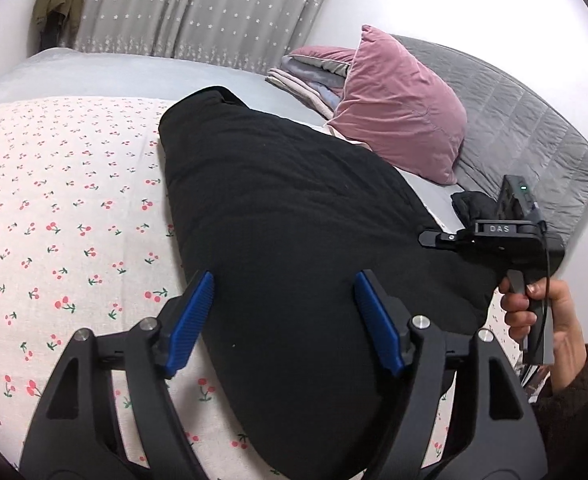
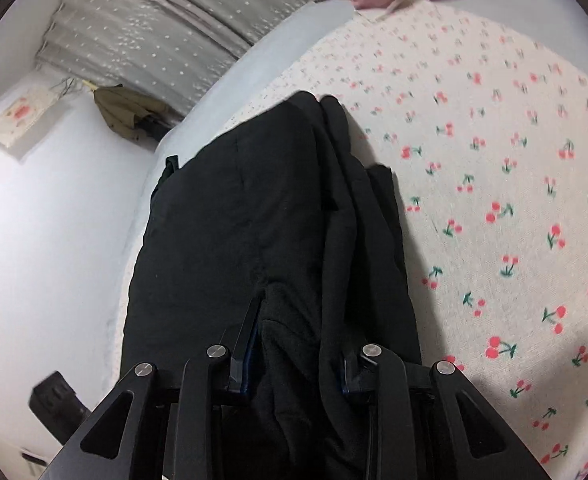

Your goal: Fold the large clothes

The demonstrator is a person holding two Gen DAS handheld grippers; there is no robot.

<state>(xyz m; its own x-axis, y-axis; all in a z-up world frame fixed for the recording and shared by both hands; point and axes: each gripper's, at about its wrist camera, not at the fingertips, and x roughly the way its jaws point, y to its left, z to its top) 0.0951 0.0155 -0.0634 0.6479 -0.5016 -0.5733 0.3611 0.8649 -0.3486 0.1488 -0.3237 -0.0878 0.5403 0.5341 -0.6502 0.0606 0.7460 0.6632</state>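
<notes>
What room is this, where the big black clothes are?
Most likely a bedroom: a bed under a cherry-print white sheet, a pink velvet pillow against a grey quilted headboard, and star-dotted grey curtains behind.

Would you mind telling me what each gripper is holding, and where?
The right gripper pinches a bunched fold of the black garment; the left gripper is open, holding nothing.

Black-framed left tongs point(image 1: 283, 322) have ribbed blue pads point(image 1: 191, 322), silver screws; bare hand point(image 1: 542, 316), brown sleeve point(image 1: 574, 400).
</notes>
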